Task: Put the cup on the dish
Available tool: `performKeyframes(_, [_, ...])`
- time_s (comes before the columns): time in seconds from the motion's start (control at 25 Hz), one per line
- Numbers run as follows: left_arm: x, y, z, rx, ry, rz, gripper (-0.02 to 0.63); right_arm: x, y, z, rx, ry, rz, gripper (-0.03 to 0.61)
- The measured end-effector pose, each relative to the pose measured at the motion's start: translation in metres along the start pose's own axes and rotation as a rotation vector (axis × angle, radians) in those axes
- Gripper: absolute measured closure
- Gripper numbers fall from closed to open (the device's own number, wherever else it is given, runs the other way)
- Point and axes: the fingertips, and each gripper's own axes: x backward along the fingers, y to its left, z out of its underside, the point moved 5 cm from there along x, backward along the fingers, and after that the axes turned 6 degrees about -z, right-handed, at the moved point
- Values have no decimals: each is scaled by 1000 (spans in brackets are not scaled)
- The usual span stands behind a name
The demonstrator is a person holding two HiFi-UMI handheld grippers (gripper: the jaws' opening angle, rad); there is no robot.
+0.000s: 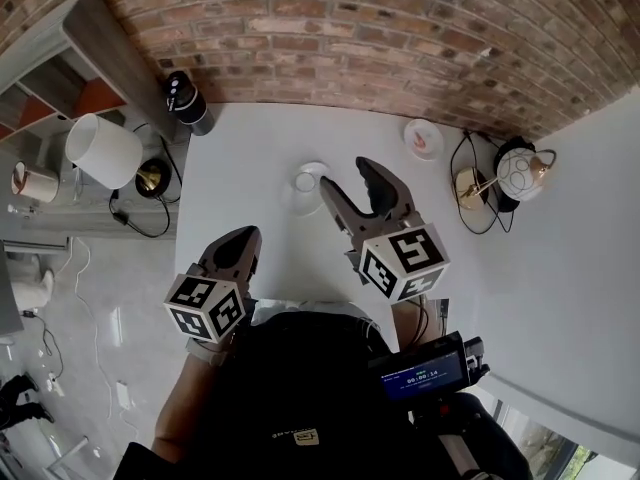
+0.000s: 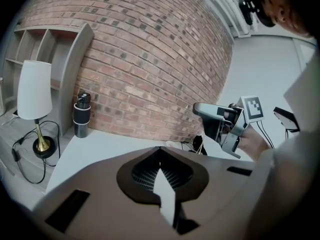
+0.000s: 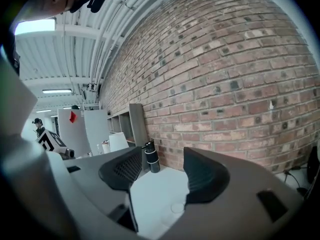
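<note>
White table [image 1: 250,138], matt and bare, set against a rough brick wall [image 1: 350,28]; a dark bottle [image 1: 187,101] stands at its back left corner and a white-shaded lamp [image 1: 103,150] beyond its left edge. The cup [image 1: 306,180] stands mid-table, apparently on the dish [image 1: 292,205]. Both are so pale against the top that their outlines blur. A second, red-marked plate [image 1: 424,138] lies well apart to the right. Your right gripper [image 1: 345,175] hangs just beside and above the cup, jaws moderately apart, with only table showing through the gap. Your left gripper [image 1: 240,238] sits near the table's front edge, ribbed pads meeting, empty. Judge the cup small, round, light and stiff, likely glazed ware or glass: smooth, slippery and breakable. Should you need to take it, close across the wall below the rim, squarely and gently. A hard pinch could chip it, and a slanted one could let it slide or drag the dish.
</note>
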Motion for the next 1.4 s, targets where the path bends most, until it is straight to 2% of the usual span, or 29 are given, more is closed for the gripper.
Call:
performKeyframes(0.2, [-9,-10,-14,-22,-15,53,609,21,3,-14,2,-52,16,320])
performKeyframes(0.28, [-13,-15,-17,-30,-19,72,609,32,2,-18,-16,-79,23,353])
performKeyframes(0.8, [-28,-42,-33,-61,-50,159,609,83,-2,-37,-53,-213,51,411])
performKeyframes(1.04, [-28,-43,-34,-65,-50,161,609,87,1,-39,-91,-254,10,411])
performKeyframes(1.4, [-24,-32,-37,-32,-63,120,609,80,-2,-39,-105,-258,-4,411])
